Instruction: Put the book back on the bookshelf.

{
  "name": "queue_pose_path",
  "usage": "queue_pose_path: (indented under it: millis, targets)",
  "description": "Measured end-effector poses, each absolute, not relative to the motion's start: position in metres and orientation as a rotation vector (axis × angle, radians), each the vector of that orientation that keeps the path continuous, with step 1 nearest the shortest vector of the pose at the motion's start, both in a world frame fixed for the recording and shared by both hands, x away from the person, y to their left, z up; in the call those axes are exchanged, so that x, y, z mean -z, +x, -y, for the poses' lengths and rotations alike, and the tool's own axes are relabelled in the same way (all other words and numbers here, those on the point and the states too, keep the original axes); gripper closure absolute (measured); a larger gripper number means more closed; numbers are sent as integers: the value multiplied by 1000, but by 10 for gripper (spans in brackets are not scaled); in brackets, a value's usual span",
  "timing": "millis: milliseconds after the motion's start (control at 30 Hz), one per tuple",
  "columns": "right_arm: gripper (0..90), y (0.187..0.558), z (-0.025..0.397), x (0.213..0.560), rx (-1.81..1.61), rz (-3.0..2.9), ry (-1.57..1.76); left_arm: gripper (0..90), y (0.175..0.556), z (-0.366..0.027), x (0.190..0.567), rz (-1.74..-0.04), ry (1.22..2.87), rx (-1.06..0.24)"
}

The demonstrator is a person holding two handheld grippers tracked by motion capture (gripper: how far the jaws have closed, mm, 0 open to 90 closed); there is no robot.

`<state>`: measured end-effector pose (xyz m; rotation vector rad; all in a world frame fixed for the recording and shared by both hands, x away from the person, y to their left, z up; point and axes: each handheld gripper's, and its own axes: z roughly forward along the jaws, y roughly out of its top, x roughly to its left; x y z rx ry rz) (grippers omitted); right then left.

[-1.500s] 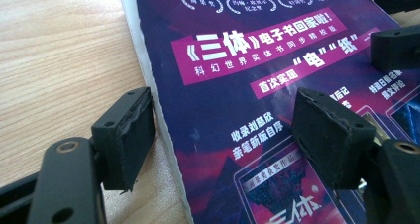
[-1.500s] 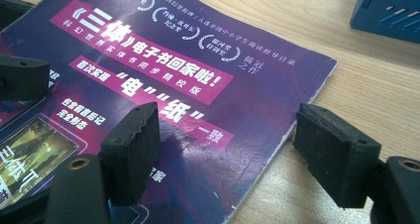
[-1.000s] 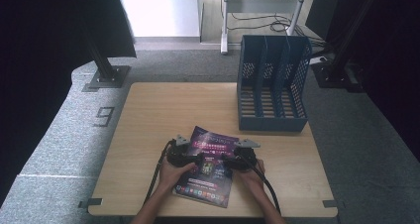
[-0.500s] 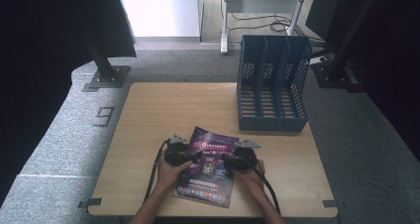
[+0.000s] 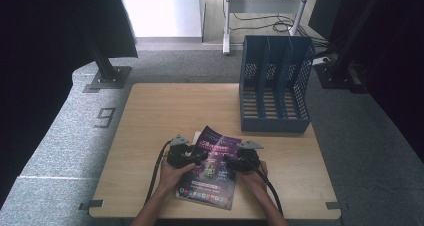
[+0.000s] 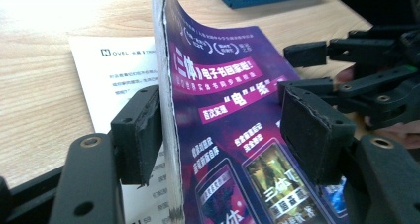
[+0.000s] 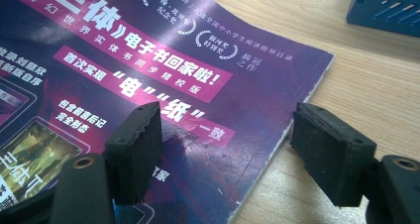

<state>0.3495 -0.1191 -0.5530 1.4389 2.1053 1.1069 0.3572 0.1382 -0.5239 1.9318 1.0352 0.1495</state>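
Observation:
A magazine (image 5: 210, 168) with a purple cover lies at the front middle of the wooden table (image 5: 170, 111). Its cover (image 6: 233, 110) is lifted at the left edge and stands upright between the jaws of my left gripper (image 6: 225, 120). The cover rests against the left jaw, and the jaws are wide apart. A white inner page (image 6: 119, 70) shows beneath. My right gripper (image 7: 225, 144) is open astride the magazine's right edge (image 7: 163, 80), one jaw over the cover, the other over bare wood. In the high view my left gripper (image 5: 202, 156) and right gripper (image 5: 226, 161) face each other across the magazine.
A blue file holder (image 5: 274, 86) with three slots stands at the table's back right, its openings facing the person. Bare wood lies to the left and behind the magazine. Black stands and a metal rack leg sit on the grey carpet beyond the table.

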Motion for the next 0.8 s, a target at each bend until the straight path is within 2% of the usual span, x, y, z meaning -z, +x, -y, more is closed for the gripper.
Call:
queue_pose_path:
  millis: [200,267,433,800]
  targets:
    - [271,350,119,553,-1108,-2107,1437,379,362,-135,529,-1071,1955,-172]
    - [271,350,119,553,-1107,-2107,1437,388,365,-131,530,-1075,1992,-229]
    - [269,350,119,553,-1107,-2109,1435,415,370,-128,532,-1077,2020,-265]
    - [265,351,120,553,-1108,-2112,1430,503,382,-127,536,-1105,1994,-257]
